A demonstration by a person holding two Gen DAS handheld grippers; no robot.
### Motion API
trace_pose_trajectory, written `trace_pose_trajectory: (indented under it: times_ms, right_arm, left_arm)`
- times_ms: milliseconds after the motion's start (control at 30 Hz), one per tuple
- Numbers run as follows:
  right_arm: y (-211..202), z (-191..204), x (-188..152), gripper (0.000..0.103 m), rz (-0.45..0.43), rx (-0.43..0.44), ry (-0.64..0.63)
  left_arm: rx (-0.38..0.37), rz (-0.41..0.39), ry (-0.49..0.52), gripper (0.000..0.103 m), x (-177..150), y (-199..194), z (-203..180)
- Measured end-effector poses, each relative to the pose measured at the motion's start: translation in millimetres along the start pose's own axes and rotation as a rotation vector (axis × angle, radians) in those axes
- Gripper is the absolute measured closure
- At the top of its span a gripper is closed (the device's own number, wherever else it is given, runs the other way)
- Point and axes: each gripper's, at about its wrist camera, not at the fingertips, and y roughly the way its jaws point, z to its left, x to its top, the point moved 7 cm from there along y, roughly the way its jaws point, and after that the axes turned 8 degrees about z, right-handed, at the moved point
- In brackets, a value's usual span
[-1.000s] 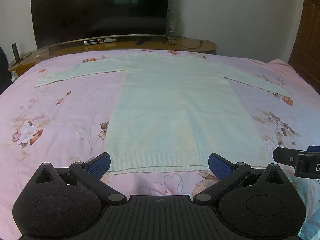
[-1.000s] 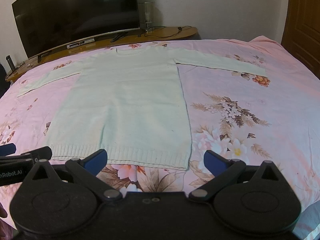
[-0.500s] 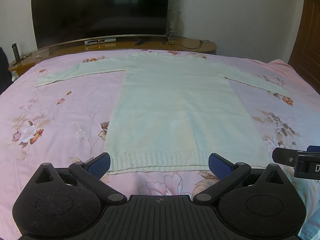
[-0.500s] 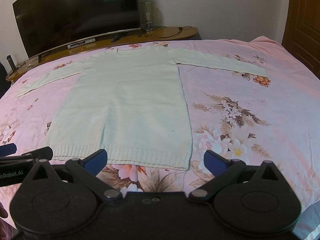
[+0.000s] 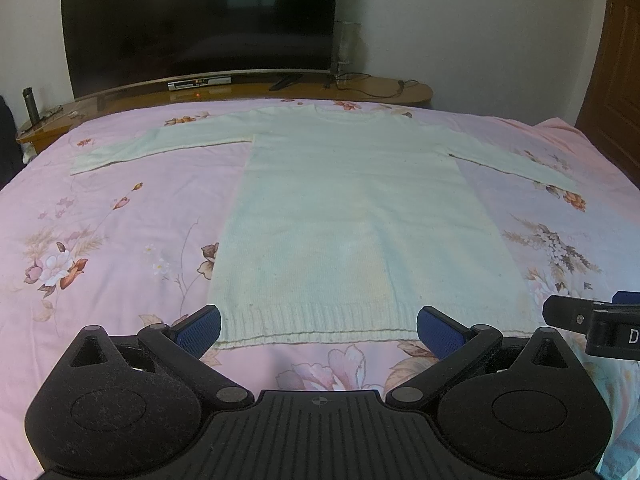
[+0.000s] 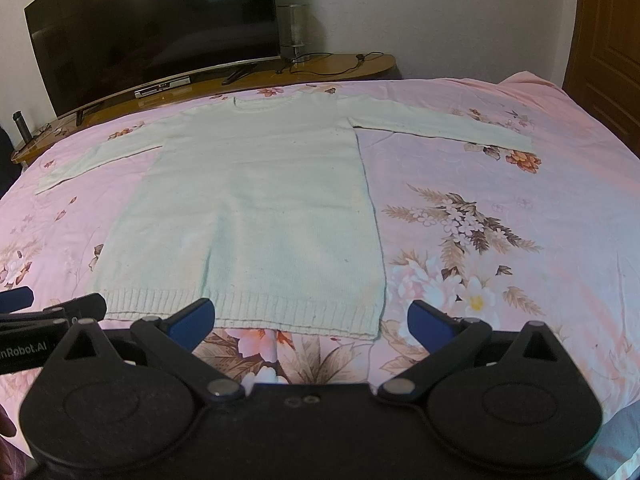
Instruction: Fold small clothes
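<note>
A pale cream knitted sweater (image 5: 344,216) (image 6: 256,208) lies flat on the pink floral bedsheet (image 5: 100,224), sleeves spread out to both sides, ribbed hem nearest me. My left gripper (image 5: 318,330) hovers open just short of the hem, its blue pads (image 5: 200,328) spanning the hem's left and middle part, nothing between them. My right gripper (image 6: 312,322) is also open and empty, over the hem's right corner. The right gripper's finger shows at the right edge of the left wrist view (image 5: 592,320); the left gripper's at the left edge of the right wrist view (image 6: 48,316).
A large dark TV (image 5: 196,20) stands on a wooden console (image 5: 248,90) beyond the bed's far edge, with a bottle (image 5: 31,102) at its left end. A wooden door (image 5: 616,64) is at the right. Bare sheet lies on both sides of the sweater.
</note>
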Motion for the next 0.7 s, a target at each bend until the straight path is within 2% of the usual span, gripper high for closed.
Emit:
trace_pose_trajectory:
  times_ms: [167, 300, 367, 433, 533, 600, 700]
  right_arm:
    - [-0.3, 0.6, 0.2, 0.000, -0.001, -0.004, -0.002]
    - [-1.6, -0.7, 1.5, 0.000, -0.022, -0.019, -0.008]
    - [-3.1, -2.4, 4.0, 0.000, -0.040, -0.020, -0.007]
    - [-7.1, -7.9, 9.8, 0.000, -0.090, -0.014, 0.004]
    - [-11.4, -21.9, 21.7, 0.000, -0.172, -0.022, 0.038]
    - [-8.0, -34.9, 32.0, 0.000, -0.212, 0.017, 0.061]
    - [12.1, -60.4, 49.9, 0.000, -0.173, 0.098, 0.144]
  left_arm:
    - [-0.045, -0.015, -0.011, 0.000, 0.6, -3.4, 0.2]
    - [-0.045, -0.109, -0.037, 0.000, 9.9, -14.7, 5.8]
    - [-0.057, -0.094, -0.013, 0.000, 15.6, -9.4, 5.2]
    - [-0.049, -0.092, -0.003, 0.000, 20.9, -2.9, 6.3]
    - [-0.042, -0.174, 0.020, 0.000, 34.9, -2.5, 7.0]
    - [-0.041, -0.215, 0.036, 0.000, 46.0, -0.1, 6.4]
    - [-0.067, -0.238, 0.003, 0.000, 69.5, 12.9, 13.6]
